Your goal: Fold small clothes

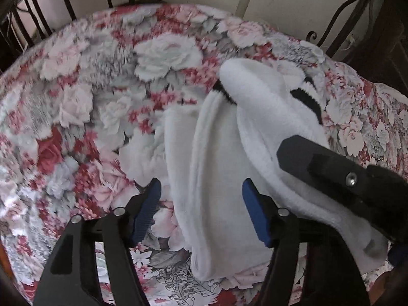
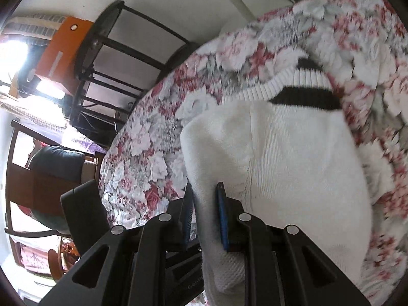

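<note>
A small white knit sweater (image 1: pixel 221 158) with a black collar band (image 1: pixel 304 99) lies on a floral blanket (image 1: pixel 84 81). My left gripper (image 1: pixel 201 211) is open, its blue pads on either side of a hanging fold of the sweater. My right gripper (image 2: pixel 204 216) is shut on the sweater's edge (image 2: pixel 280 158) and lifts it off the blanket. The right gripper's black body (image 1: pixel 344 176) shows in the left wrist view, resting on the cloth. The ribbed white collar and black band (image 2: pixel 306 97) show in the right wrist view.
The blanket (image 2: pixel 158 137) covers a bed with a dark metal frame (image 1: pixel 46 15). A wall is behind it. An orange box (image 2: pixel 63 51), a dark rack (image 2: pixel 122 63) and a wooden chair (image 2: pixel 46 173) stand past the bed's edge.
</note>
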Demonstrator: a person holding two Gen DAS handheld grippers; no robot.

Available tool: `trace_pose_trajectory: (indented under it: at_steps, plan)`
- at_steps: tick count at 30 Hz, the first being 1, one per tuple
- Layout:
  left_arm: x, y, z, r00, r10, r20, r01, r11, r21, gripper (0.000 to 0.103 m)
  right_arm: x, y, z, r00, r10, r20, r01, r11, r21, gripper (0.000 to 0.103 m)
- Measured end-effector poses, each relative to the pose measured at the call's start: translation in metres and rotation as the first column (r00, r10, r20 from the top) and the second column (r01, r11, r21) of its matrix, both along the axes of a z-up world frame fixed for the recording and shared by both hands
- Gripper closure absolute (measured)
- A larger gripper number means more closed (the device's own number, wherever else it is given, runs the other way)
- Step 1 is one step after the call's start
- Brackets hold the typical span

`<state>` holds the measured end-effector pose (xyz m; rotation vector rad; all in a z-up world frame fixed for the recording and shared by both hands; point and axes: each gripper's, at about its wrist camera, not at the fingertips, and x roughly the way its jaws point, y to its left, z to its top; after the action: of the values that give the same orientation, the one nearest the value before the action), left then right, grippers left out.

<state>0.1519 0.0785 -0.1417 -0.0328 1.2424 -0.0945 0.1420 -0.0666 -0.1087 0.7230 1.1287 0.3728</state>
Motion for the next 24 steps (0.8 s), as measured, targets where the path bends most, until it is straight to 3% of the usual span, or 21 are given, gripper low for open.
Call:
trace_pose_trajectory:
  at_steps: [5,9,12,16,17,20,24]
  plan:
    - [0.007,0.0,-0.017,0.997,-0.001,-0.079,-0.011,0.989,-0.149,0.054,0.0,-0.016,-0.012,0.998,-0.045,-0.036,0.047,0.996,0.073,0.084]
    - [0.012,-0.008,-0.023,0.994,-0.002,-0.111,-0.025,0.97,-0.242,0.055,0.0,-0.039,-0.02,0.993,-0.092,-0.071,0.103,0.979,0.176,0.084]
    - [0.016,-0.01,-0.024,0.991,-0.009,-0.131,-0.034,0.946,-0.321,0.055,-0.002,-0.056,-0.025,0.988,-0.118,-0.097,0.141,0.951,0.277,0.084]
    - [0.018,-0.007,-0.024,0.988,0.007,-0.155,-0.076,0.893,-0.444,0.055,-0.003,-0.065,-0.023,0.985,-0.131,-0.111,0.162,0.923,0.348,0.084]
    - [0.017,-0.007,-0.023,0.989,0.012,-0.15,-0.079,0.889,-0.451,0.056,-0.002,-0.063,-0.021,0.986,-0.128,-0.109,0.159,0.921,0.355,0.084]
    - [0.015,-0.007,-0.007,0.994,-0.003,-0.106,-0.045,0.89,-0.453,0.074,-0.001,-0.053,-0.012,0.99,-0.108,-0.089,0.133,0.927,0.351,0.082]
    - [0.014,-0.004,0.003,0.996,-0.009,-0.083,-0.028,0.901,-0.433,0.077,0.0,-0.043,-0.005,0.992,-0.105,-0.069,0.123,0.932,0.342,0.081]
